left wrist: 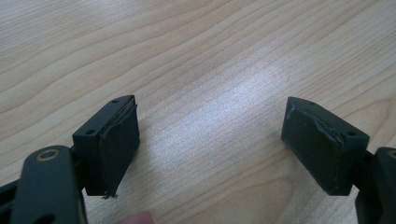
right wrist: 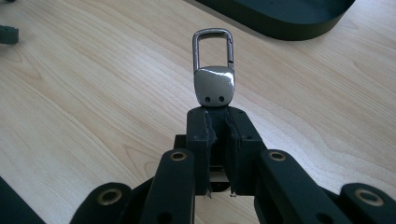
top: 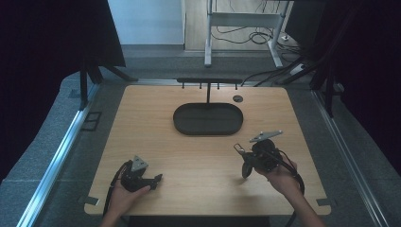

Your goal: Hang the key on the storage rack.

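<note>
Keyring clip (right wrist: pixel 213 65): metal, with a sprung rectangular loop over a polished plate bearing two rivets; pinched by its lower end between the pressed-together jaws of the right gripper (right wrist: pixel 218 122), held clear above the desk (top: pixel 198 156), loop pointing away from the hand.

Left gripper (top: pixel 158 178): low at the near left of the desk, resting in the person's left hand (top: pixel 124 194); jaws spread wide, nothing between the pads (left wrist: pixel 116 140), bare wood grain beneath.

Tray (top: pixel 208 119): black, oval, shallow, at the far centre of the desk, nothing visible in it; a slim stand with a crossbar of small hooks (top: pixel 209 81) rises at its far edge.

Right gripper: near right of the desk, raised in the right hand (top: pixel 279 176).

Risks, judged: the hold takes only a short tab below the plate, so the clip may pivot or slip free under any jolt. Smooth metal would skid or bounce on the wood. If the hooks are the destination, the narrow loop leaves little tolerance; a tilted approach would knock the stand.
</note>
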